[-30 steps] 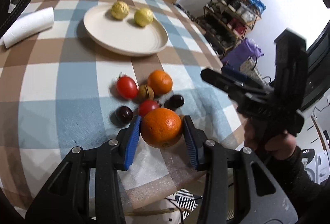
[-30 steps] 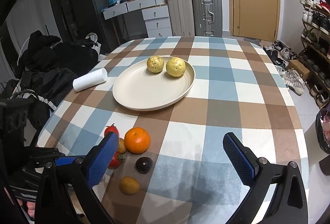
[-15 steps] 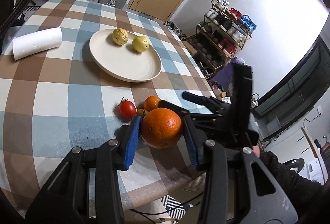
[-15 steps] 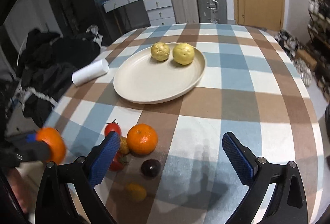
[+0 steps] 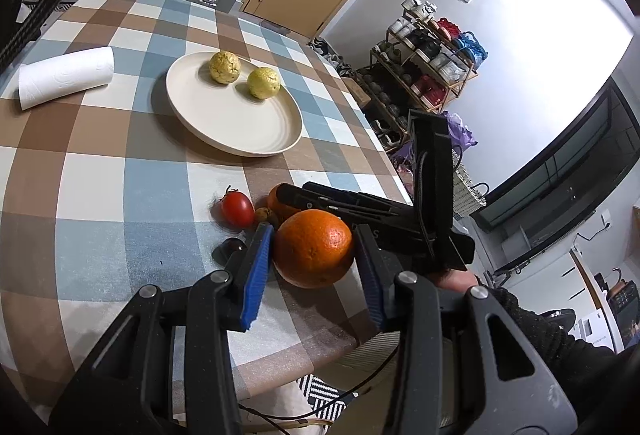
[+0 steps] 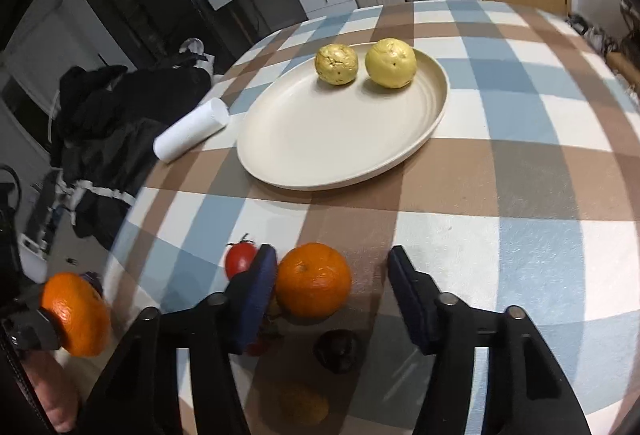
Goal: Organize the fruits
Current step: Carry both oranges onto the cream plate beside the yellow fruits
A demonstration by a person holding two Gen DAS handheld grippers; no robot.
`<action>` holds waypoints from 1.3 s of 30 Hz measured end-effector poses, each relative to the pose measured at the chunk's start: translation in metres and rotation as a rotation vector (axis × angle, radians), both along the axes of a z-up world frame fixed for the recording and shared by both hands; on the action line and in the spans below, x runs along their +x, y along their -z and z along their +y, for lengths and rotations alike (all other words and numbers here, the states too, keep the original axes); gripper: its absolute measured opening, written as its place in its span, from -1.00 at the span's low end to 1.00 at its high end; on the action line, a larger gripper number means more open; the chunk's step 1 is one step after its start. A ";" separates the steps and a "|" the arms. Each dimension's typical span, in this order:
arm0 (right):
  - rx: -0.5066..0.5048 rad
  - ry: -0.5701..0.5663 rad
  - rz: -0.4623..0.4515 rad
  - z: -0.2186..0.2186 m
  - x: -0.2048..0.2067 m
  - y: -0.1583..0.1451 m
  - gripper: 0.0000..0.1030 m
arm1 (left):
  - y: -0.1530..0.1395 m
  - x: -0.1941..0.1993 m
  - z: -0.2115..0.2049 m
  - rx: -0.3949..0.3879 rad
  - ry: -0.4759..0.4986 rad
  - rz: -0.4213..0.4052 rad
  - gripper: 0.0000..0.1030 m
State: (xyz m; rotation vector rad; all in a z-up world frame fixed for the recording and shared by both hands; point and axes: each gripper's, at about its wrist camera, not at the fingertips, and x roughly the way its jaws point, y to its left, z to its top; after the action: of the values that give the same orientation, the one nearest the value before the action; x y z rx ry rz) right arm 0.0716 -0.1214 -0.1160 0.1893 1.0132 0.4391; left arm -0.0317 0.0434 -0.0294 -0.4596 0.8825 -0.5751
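Room: a lived-in room with suitcases, white drawers and a wooden door behind; a shoe rack is seen to one side. The work surface is a table (image 6: 540, 163) under a blue, brown and white checked cloth.

Left gripper (image 5: 314, 259): closed on a large orange (image 5: 313, 247), which is gripped between the blue pads and carried clear of the cloth, on the near side of the plate.

Right gripper (image 6: 332, 295): jaws held wide, nothing gripped. A second orange (image 6: 313, 279) is bracketed between the fingers, close to the left one and clear of the right one; contact cannot be told.

Loose fruit pile: near the plate's closest rim, a red tomato (image 6: 239, 260) just beside the second orange, a dark plum (image 6: 336, 349) and a small yellowish fruit (image 6: 304, 405), blurred.

Plate (image 6: 320, 151): cream, shallow. Two yellow fruits (image 6: 336, 65) are held at its far side, next to each other; the near part is bare.

Paper roll (image 6: 192, 134): lying beside the plate, on its left in the right wrist view.

Risk 1: both grippers are crowded over the pile; a collision is judged likely if both are moved to the plate together.

Risk 2: round fruit may be squeezed out of flat pads, or rolled off the shallow rim when released.

Risk 3: the tomato or plum may be nudged toward the table edge as the open fingers are closed.
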 end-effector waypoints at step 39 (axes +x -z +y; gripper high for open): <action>0.146 0.038 -0.246 -0.033 0.052 -0.126 -0.20 | 0.010 0.216 0.019 0.202 -0.193 -0.075 -0.25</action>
State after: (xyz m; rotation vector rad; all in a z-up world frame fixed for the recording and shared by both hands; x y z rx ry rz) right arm 0.1233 -0.1545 0.0097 0.2783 0.7356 0.4894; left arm 0.1840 0.0626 -0.0394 -0.3331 0.8051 -0.3197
